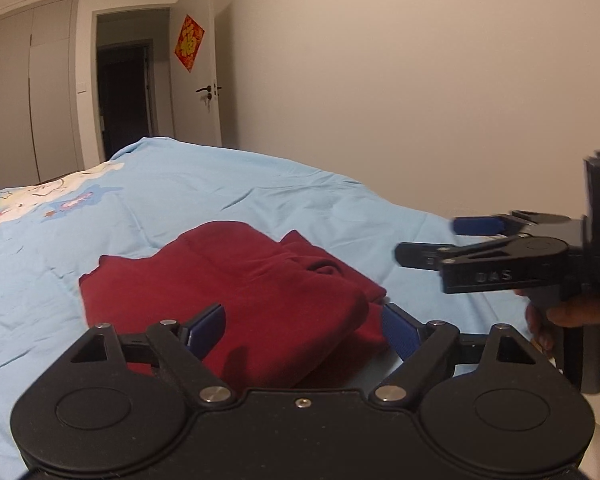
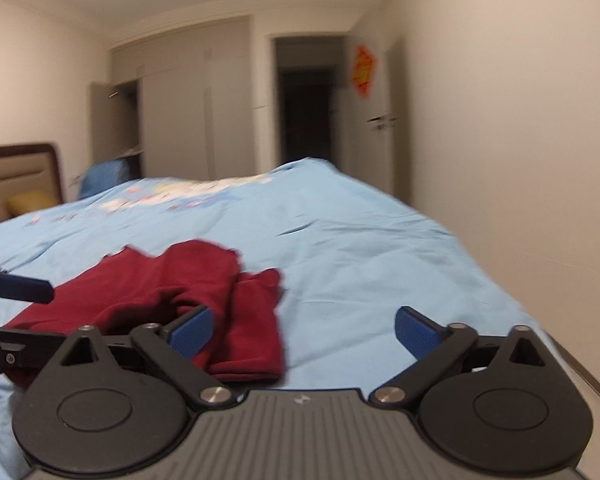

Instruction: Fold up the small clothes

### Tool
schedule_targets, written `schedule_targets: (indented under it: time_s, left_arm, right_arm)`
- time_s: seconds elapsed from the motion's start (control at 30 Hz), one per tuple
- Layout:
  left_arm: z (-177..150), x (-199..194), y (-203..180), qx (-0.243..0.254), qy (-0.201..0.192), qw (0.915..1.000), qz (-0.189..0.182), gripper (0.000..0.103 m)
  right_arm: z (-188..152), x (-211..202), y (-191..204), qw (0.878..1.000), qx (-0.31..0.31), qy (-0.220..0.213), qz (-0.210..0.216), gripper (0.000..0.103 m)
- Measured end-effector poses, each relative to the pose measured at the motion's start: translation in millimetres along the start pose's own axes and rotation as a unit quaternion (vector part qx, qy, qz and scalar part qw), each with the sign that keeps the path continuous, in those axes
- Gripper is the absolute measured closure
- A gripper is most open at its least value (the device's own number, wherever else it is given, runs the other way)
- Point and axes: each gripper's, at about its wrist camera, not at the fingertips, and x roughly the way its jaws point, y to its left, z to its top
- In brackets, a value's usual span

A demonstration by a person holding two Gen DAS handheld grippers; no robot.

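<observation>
- My left gripper (image 1: 304, 330) has its jaws spread wide, and nothing is pinched between the blue pads (image 1: 206, 330); they straddle the near end of the dark red garment (image 1: 236, 292) without closing on it.
- My right gripper (image 2: 304, 336) is also wide open and holds nothing. Its left pad (image 2: 190, 334) sits over the near right part of the garment; whether it touches the cloth I cannot tell. The right pad is over bare cover.
- From the left wrist camera, the right gripper (image 1: 432, 240) shows side-on at the right edge of the view, above the bed's right side, with my hand (image 1: 572, 312) wrapped round its grip.
- The garment (image 2: 172, 296) lies bunched and partly doubled over on the light blue bed cover (image 1: 260, 200), toward the near right part of the bed, well clear of the far edge.
- A printed patch of white and pink (image 1: 60, 192) marks the cover farther to the left.
- Beyond the bed stand an open door (image 1: 194, 80) bearing a red and gold diamond decoration (image 1: 189, 43), and pale wardrobe doors (image 1: 28, 88).
- A padded headboard (image 2: 18, 176) shows at the far left in the right wrist view, which is blurred.
</observation>
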Motion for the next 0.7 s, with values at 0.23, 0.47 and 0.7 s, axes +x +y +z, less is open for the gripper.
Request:
schedule_targets:
  time_s: [0.23,0.47,0.7]
  left_arm:
    - [-5.4,3.8,-5.9,0.024,0.013,0.9996,0.003,0.043]
    - [-8.5,6.7,-8.4,0.021,0.015,0.9997,0.003,0.054]
    - [-12.3,8.0,-8.6,0.016,0.018,0.9997,-0.007,0.073]
  right_arm:
    - [14.5,36.2,24.8,0.993,-0.083,0.038,0.075,0.05]
    - [11.8,49.3,33.2,0.985,-0.111,0.065,0.116,0.095]
    - [4.9,28.3,39.0,0.981,-0.155,0.055,0.1,0.102]
